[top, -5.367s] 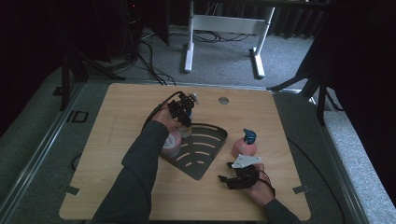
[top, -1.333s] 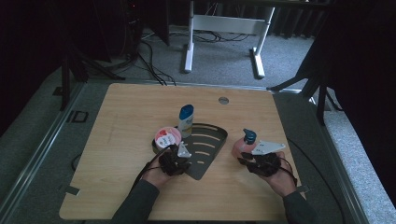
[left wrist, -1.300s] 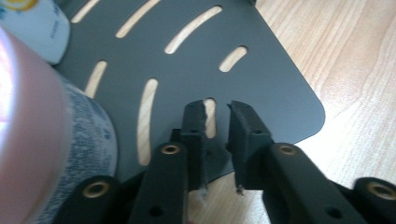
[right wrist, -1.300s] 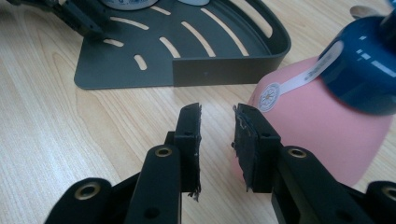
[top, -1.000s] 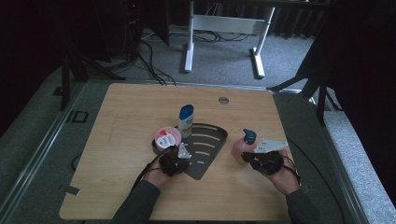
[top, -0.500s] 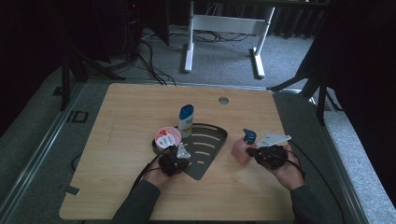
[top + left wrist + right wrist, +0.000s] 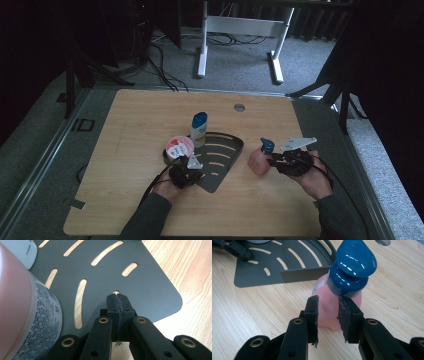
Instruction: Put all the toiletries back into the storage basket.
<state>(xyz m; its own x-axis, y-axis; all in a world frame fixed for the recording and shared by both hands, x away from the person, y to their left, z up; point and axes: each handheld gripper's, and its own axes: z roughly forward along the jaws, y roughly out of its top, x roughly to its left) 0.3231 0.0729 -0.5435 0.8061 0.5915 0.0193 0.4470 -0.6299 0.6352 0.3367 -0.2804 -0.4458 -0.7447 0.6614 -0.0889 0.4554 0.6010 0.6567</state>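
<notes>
On black rack point(image 7: 220, 155), pink tub point(image 7: 179, 147), white bottle point(image 7: 199, 128)

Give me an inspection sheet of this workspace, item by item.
Surface: wooden table, round hole near far edge.
Job's things: pink bottle upright on the wood; slotted black tray holding a white bottle and a pink tub.
Clutter: nothing seen.
Grippers: left gripper shut, over the tray's near corner; right gripper open, jaws either side of the pink bottle.
Cables: one trails from each gripper.
Surroundings: grey carpet, white desk frame, floor cables.
</notes>
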